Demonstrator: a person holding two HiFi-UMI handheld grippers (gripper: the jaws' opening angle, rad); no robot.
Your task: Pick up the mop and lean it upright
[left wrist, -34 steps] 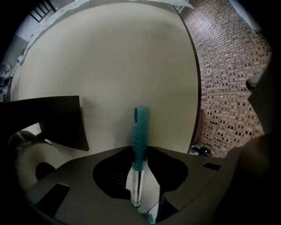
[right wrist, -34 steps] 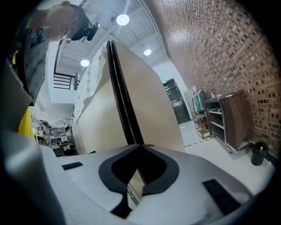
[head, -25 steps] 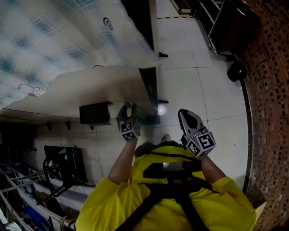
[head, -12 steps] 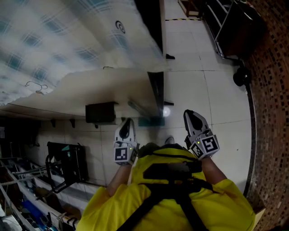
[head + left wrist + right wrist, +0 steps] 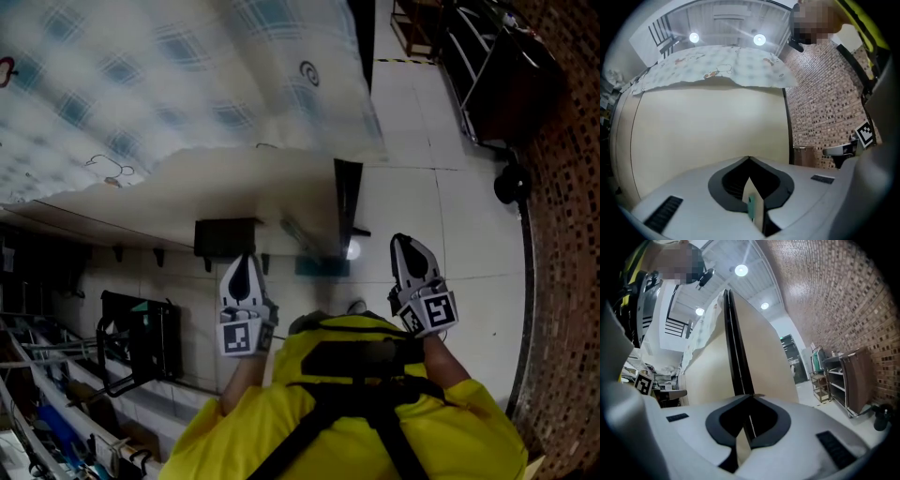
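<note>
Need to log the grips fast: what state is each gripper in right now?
Left gripper: closed, nothing between its jaws.
Right gripper: closed, nothing between its jaws.

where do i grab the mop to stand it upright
Grip the thin handle of the mop, just above its flat teal head. The shaft slants away to the upper left in the head view, so probably come from above with the left gripper, shut now, jaws opened across the shaft.
</note>
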